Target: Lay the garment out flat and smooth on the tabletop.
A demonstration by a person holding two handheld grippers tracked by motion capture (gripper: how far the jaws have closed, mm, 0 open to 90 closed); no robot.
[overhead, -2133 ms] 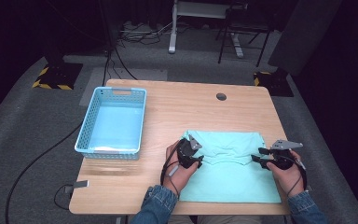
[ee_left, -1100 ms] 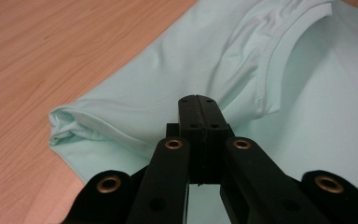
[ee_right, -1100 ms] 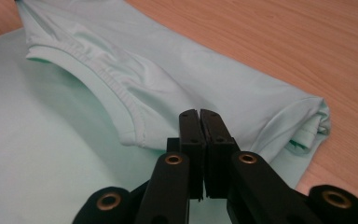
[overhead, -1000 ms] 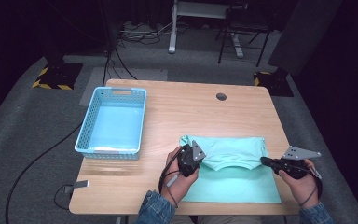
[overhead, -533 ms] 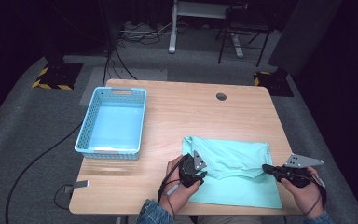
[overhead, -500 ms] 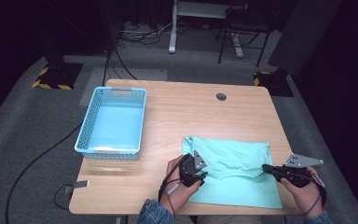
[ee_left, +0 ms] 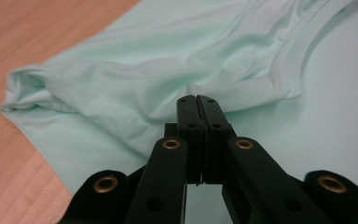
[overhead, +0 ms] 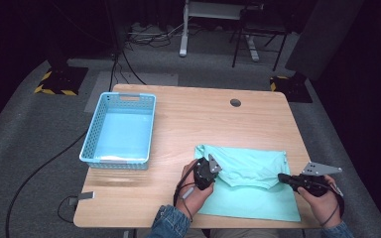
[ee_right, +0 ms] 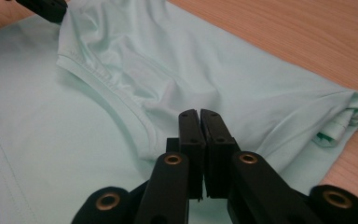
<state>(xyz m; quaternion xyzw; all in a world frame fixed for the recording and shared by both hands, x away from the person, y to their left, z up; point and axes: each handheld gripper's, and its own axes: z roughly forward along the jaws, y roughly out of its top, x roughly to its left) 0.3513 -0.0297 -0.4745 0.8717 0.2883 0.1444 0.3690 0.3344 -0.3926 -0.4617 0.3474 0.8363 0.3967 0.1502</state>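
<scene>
Fabric on the near right of the counter [overhead: 178,124] now lies differently: the mint-green shirt [overhead: 250,186] has its far part folded toward the person, so a doubled band with the curved collar edge runs across its upper half, while a moment ago the garment reached farther up the wood and the two tools sat closer together over it. The left hand-held gripper [overhead: 206,173] rests at the fold's left end; its jaws have just opened and then closed again, and in the left gripper view they stand pressed together over the folded layer [ee_left: 158,88], though whether a pinch of cloth is caught between them cannot be told. The right hand-held gripper [overhead: 297,182] has shifted outward to the shirt's right edge, its jaws likewise closed tight above the cloth [ee_right: 135,102], grip on it unclear. The blue basket [overhead: 119,129] stands well apart to the left, nothing in it. Judging from this, one fold seems laid down and re-gripped, with further folds and perhaps a move to the basket yet undone.
</scene>
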